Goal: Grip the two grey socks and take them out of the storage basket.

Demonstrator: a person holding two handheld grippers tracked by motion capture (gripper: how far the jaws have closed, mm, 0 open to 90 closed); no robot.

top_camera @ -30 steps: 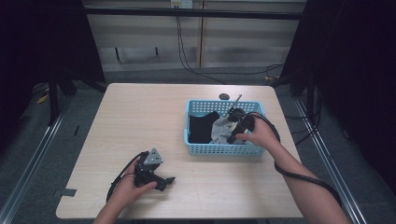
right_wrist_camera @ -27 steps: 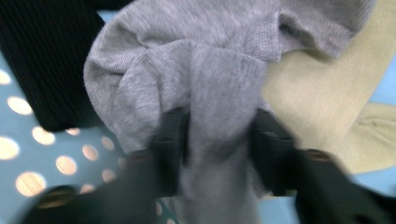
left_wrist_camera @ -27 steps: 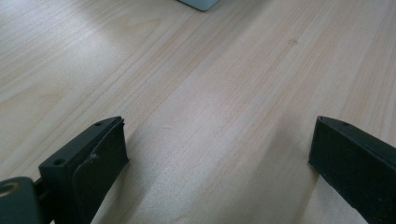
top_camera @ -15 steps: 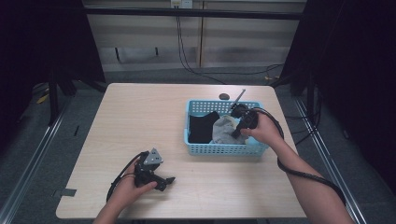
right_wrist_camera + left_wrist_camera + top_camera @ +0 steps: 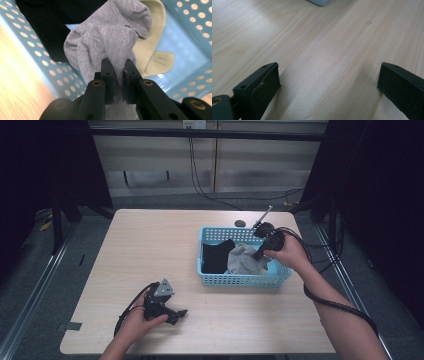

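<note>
table [image 5: 150, 245] bare leftward, right gripper [image 5: 117, 68] pinching grey sock [image 5: 110, 37]

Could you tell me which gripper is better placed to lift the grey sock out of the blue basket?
The right. The right gripper is shut on the grey sock inside the basket, while the left gripper rests open on the table, apart from it.
</note>
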